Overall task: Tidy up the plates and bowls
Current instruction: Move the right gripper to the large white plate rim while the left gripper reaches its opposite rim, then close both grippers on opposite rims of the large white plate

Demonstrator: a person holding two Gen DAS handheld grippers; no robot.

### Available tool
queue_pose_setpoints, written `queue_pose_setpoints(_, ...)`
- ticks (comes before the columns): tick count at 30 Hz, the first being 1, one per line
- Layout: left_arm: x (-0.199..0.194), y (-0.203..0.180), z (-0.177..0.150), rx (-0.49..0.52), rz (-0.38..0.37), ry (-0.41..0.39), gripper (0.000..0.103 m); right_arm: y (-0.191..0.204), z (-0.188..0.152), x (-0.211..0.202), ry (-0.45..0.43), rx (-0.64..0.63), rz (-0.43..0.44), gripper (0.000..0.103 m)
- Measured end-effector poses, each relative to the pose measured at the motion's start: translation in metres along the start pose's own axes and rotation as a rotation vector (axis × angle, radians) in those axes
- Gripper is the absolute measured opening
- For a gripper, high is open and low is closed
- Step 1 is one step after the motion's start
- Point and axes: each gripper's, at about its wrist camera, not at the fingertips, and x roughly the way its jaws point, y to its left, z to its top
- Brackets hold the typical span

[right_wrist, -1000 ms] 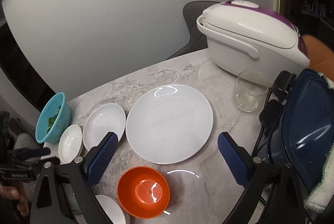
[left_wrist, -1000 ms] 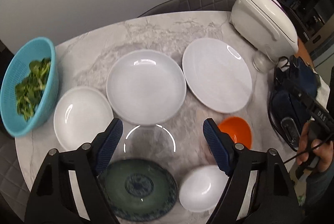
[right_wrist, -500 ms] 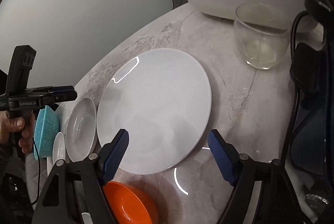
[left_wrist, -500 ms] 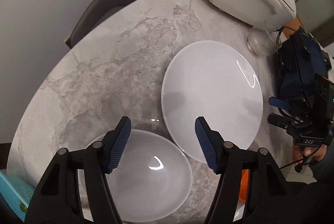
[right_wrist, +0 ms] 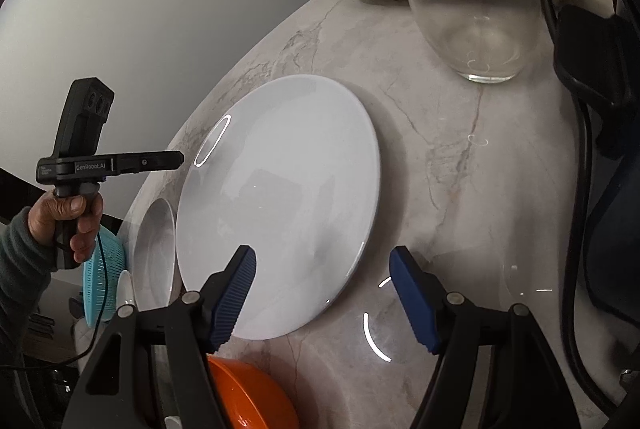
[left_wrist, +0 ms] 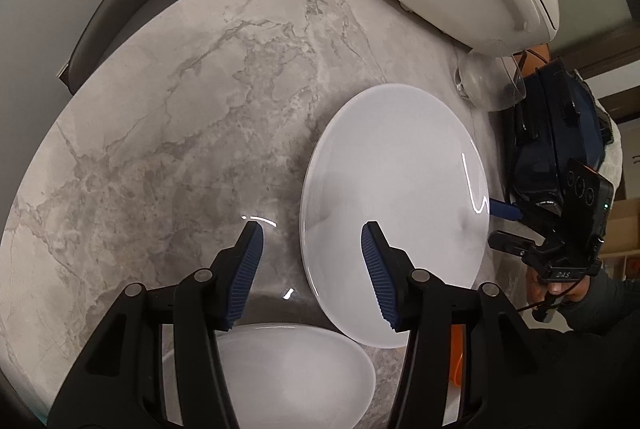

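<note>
Two hand-held grippers, jaws apart: left hand-held gripper [left_wrist: 310,245], "GenRobot.AI"-labelled; right hand-held gripper [right_wrist: 322,271], "DAS"-labelled.

Plate [right_wrist: 280,197] lies between bowl [right_wrist: 154,249] and glass [right_wrist: 476,25].

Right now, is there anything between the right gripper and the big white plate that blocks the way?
Nothing visible does. The right gripper is open, and the near rim of the big white plate already lies between its fingers. The orange bowl sits below it, and the glass stands far behind the plate.
</note>
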Motion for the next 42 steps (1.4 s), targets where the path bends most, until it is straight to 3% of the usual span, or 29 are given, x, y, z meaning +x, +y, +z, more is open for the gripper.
queue_pose_setpoints(8, 0.025, -0.001, 0.004, 0.039, -0.019, 0.048, 0.048, -0.005, 0.000, 0.006, -0.011, 0.069, -0.012, 0.068)
queue_pose_setpoints(10, 0.031, -0.004, 0.005, 0.054, -0.028, 0.061, 0.043, -0.004, 0.000, 0.004, -0.015, 0.091, -0.011, 0.067)
queue_pose_setpoints(12, 0.037, -0.004, 0.007, 0.056, -0.039, 0.072, 0.031, -0.005, -0.001, 0.003, -0.024, 0.118, -0.011, 0.066)
queue_pose_setpoints(19, 0.044, -0.010, 0.011, 0.065, -0.041, 0.085, 0.030, -0.005, 0.001, 0.007, -0.032, 0.215, 0.018, 0.056)
queue_pose_setpoints(32, 0.050, -0.014, 0.024, 0.070, -0.055, 0.108, 0.028, -0.018, -0.004, 0.003, -0.022, 0.344, 0.106, 0.054)
queue_pose_setpoints(35, 0.050, -0.012, 0.026, 0.054, -0.042, 0.112, 0.023, -0.019, -0.004, 0.001, -0.022, 0.345, 0.103, 0.052)
queue_pose_setpoints(38, 0.046, -0.005, 0.027, 0.027, -0.023, 0.111, 0.021, -0.021, -0.005, 0.001, -0.013, 0.359, 0.092, 0.041)
queue_pose_setpoints(40, 0.045, -0.004, 0.028, 0.025, 0.000, 0.108, 0.021, -0.026, -0.005, 0.003, 0.003, 0.387, 0.094, 0.022)
queue_pose_setpoints(42, 0.044, -0.003, 0.029, 0.023, 0.011, 0.111, 0.020, -0.033, -0.006, 0.004, 0.021, 0.401, 0.101, 0.014)
